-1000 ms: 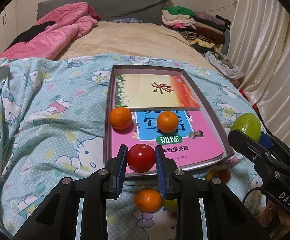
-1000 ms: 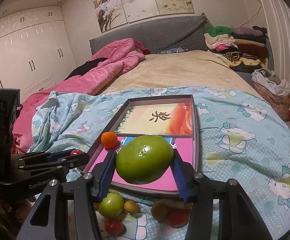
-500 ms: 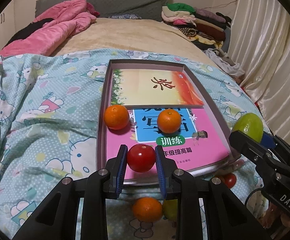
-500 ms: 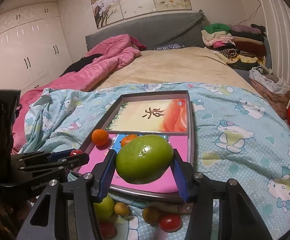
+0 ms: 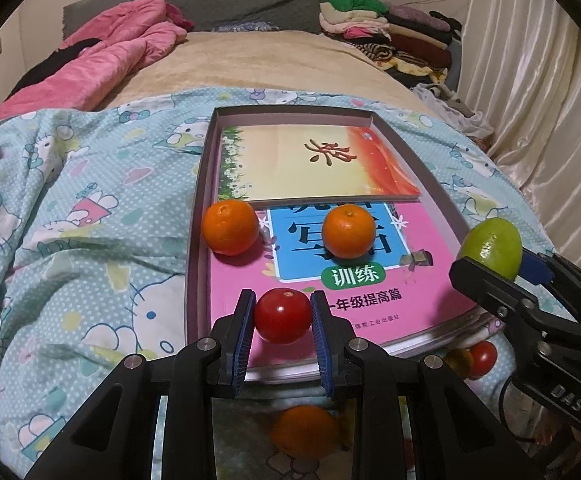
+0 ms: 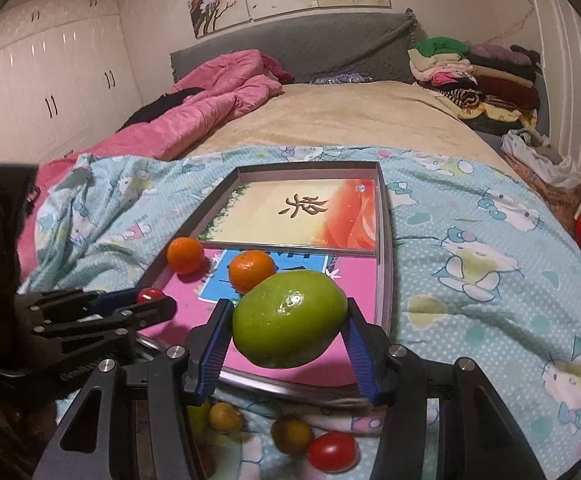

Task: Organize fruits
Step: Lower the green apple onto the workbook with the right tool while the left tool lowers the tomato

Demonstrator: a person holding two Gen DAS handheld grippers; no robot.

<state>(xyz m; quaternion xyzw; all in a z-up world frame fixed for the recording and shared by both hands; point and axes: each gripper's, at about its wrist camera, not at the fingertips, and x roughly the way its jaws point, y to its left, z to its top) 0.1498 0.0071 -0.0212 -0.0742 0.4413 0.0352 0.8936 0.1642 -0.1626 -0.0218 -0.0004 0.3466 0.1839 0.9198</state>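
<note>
Between left claw [image 5: 282, 322] pads: glossy round tomato [image 5: 282, 315].

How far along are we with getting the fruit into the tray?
Done: two oranges sit on the pink book in the tray. In hand: the left hand-held gripper grips a red tomato, the right hand-held gripper a green fruit, both over the tray. Left: an orange, a tomato and small yellowish fruits on the blanket.
</note>
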